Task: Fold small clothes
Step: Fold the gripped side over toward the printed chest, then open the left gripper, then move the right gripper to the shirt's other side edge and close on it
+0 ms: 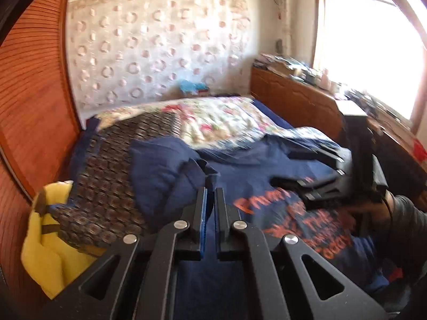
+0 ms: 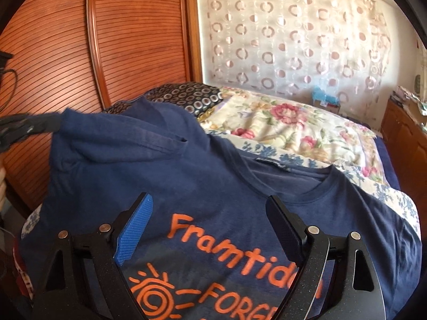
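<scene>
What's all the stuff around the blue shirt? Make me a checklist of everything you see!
Surface: bed with floral quilt and a circle-pattern cover.
Job's things: navy T-shirt, orange print up, one sleeve lifted.
Clutter: yellow cloth at the bed edge.
Grippers: left gripper shut on T-shirt fabric; right gripper open above the print.
Cables: dark cord by the wardrobe.
Surroundings: wooden wardrobe, curtain, cluttered dresser, bright window.
</scene>
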The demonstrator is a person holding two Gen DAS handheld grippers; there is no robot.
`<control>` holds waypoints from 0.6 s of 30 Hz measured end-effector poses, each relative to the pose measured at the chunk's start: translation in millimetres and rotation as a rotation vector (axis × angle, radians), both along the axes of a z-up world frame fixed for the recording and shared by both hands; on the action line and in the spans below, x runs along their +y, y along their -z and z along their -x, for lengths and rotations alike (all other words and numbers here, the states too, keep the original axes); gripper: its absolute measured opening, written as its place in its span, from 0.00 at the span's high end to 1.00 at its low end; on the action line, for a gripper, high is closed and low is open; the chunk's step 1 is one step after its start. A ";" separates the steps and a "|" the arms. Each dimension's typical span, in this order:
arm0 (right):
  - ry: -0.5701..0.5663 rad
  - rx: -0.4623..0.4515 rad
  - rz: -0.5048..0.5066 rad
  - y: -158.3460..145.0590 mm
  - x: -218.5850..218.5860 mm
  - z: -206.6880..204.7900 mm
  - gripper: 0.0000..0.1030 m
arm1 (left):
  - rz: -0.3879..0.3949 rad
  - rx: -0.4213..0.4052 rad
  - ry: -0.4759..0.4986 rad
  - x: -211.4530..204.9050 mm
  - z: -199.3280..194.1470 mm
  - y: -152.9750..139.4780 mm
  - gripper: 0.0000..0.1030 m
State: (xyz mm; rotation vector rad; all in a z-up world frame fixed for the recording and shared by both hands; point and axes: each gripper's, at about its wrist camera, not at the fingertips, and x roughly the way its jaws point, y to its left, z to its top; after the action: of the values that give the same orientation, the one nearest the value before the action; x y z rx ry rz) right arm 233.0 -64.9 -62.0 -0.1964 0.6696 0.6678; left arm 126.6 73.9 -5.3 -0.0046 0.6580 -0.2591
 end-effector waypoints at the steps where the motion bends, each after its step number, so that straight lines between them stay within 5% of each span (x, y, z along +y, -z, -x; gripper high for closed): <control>1: 0.005 0.005 -0.008 -0.4 -3.9 -0.5 0.14 | 0.002 0.005 0.008 -2.8 1.7 1.2 0.91; 5: 0.017 0.007 -0.015 -1.6 -12.2 0.6 0.14 | -0.032 0.010 -0.016 -4.7 3.6 4.5 0.64; 12: 0.033 -0.006 -0.014 -7.6 -28.7 4.5 0.14 | -0.052 0.028 -0.051 -3.2 -4.7 14.3 0.46; 18: 0.087 -0.015 -0.002 -11.5 -67.4 9.8 0.14 | -0.030 0.068 -0.020 -21.6 -28.0 44.5 0.44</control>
State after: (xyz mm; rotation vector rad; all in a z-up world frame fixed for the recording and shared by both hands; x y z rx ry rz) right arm 223.1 -132.3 -50.5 -0.1691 0.6589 0.5827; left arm 154.6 52.4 -49.8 0.0088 0.7292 -0.2303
